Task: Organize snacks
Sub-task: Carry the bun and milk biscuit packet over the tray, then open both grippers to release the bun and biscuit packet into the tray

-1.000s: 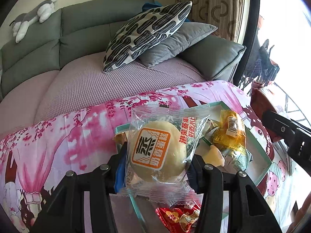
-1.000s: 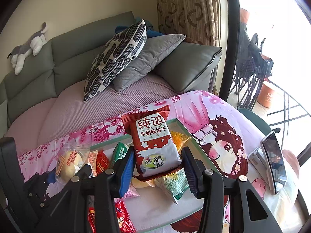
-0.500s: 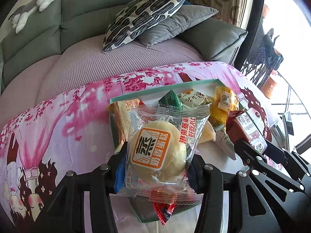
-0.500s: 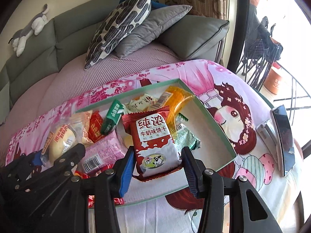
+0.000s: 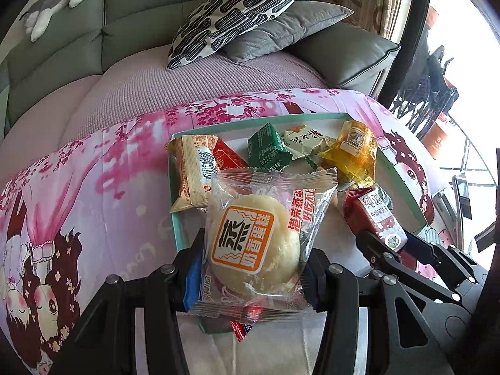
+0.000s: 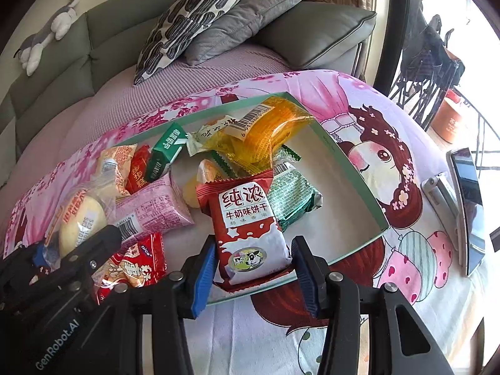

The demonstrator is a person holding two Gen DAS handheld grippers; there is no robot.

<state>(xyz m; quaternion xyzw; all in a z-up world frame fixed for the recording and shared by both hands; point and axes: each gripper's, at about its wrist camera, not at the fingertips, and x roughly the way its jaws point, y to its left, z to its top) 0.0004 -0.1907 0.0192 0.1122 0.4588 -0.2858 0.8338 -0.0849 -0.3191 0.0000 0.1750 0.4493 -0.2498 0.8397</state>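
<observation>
I'm looking past the grey sofa (image 6: 78, 72) and pink tablecloth (image 6: 359, 115) at the teal tray (image 6: 353, 168), crowded with packets — a phone (image 6: 468, 206) is lying to its right. Both grippers are tilting steeply down, lower over the tray than a second ago: left gripper (image 5: 253, 268) clamping the steamed cake pack (image 5: 259, 237), right gripper (image 6: 253, 265) clamping the milk biscuit pack (image 6: 250, 225).

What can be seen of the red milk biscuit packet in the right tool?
The red milk biscuit packet is a sealed glossy pillow pouch, red with a white lower part, a white label panel with Chinese print and a small cow badge, crimped zigzag ends. It stands upright, top away from the camera, clamped at its lower sides between the right tool's blue pads, above the near edge of the mint-green tray.
</observation>
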